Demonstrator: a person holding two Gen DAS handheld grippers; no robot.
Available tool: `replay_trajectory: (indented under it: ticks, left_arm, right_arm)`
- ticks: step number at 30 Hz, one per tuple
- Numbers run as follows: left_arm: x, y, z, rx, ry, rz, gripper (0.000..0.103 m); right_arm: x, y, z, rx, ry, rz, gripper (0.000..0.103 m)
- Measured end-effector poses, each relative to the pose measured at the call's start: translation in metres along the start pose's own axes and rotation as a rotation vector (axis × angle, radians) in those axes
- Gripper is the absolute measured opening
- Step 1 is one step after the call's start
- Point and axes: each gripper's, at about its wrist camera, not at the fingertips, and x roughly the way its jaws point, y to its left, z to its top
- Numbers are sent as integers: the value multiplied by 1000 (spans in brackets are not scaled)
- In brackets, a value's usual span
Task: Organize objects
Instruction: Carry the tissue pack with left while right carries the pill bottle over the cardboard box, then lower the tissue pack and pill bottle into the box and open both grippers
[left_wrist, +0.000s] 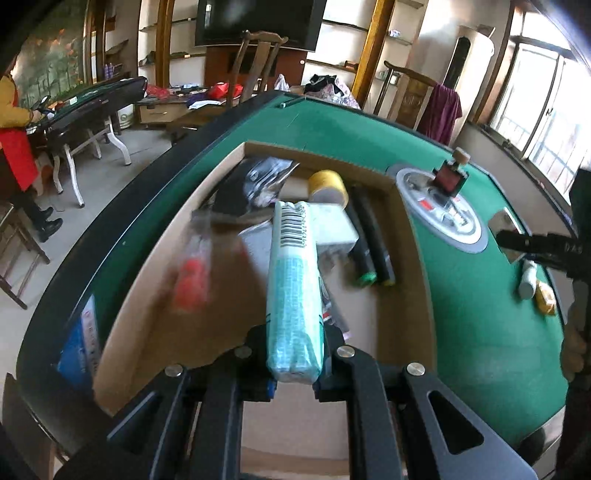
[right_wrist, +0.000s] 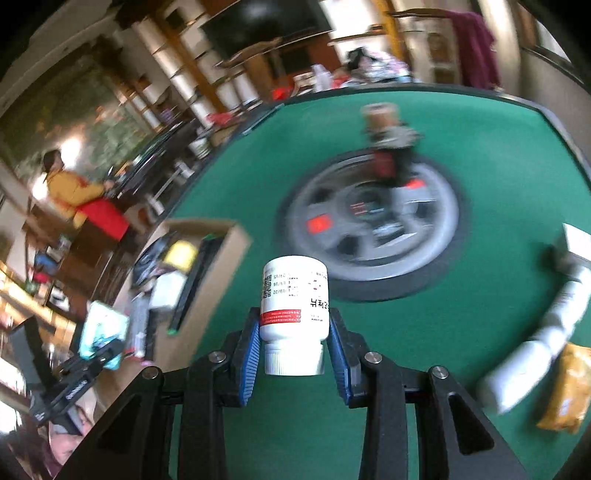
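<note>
My left gripper (left_wrist: 295, 354) is shut on a pale teal tissue pack (left_wrist: 295, 288) with a barcode, held above the open cardboard box (left_wrist: 413, 236). The box holds a yellow tape roll (left_wrist: 328, 184), two black markers (left_wrist: 369, 240), a white box and a blurred packet with red pieces (left_wrist: 190, 280). My right gripper (right_wrist: 293, 347) is shut on a white pill bottle (right_wrist: 293, 314) with a red band, cap toward the camera, above the green table (right_wrist: 480, 295). The box (right_wrist: 207, 258) and the left gripper with its pack (right_wrist: 99, 332) show at the left of the right wrist view.
A round grey dial plate (left_wrist: 439, 210) sits at the table's centre with a small red and brown bottle (left_wrist: 450, 173) on it. White bottles (right_wrist: 535, 350) and a yellow packet (right_wrist: 569, 387) lie at the right. A person in yellow and red (left_wrist: 11, 147) stands far left.
</note>
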Motion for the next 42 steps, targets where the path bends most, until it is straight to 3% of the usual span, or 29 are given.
replay_trajectory:
  ticks: [9,12,15,20,22,25,33,36,42]
  left_arm:
    - [5,30,-4,-30,-5,39,15]
    - [16,44,-10,-75,39,13,15]
    - [13,48,-13,-66,18,2,16]
    - [12,49,-16,-47,2,-20,30]
    - [9,48,-16,-40,-11,-23,44]
    - [4,49,-14,-50,-30,-43,55]
    - [-22,57,-7,-108,-100,-66,77]
    - [-30,62,-5,-138,-124,-77,82]
    - [-34,63,-4,-175,-116,-97,84]
  right_arm:
    - [58,102,-20,-138,130,97,38]
    - [73,129,-24,-188,157,98,38]
    - [88,148,-30,-235,187,84,38]
    - [111,164,-35,-284,213,26,38]
    - [116,165,-37,-297,221,4,38]
    - [124,168,-41,-319,233,-29,38]
    - [130,168,-43,-342,252,-58,38]
    - [126,168,-41,-336,253,-43,45]
    - [92,163,-35,-345,158,-36,65]
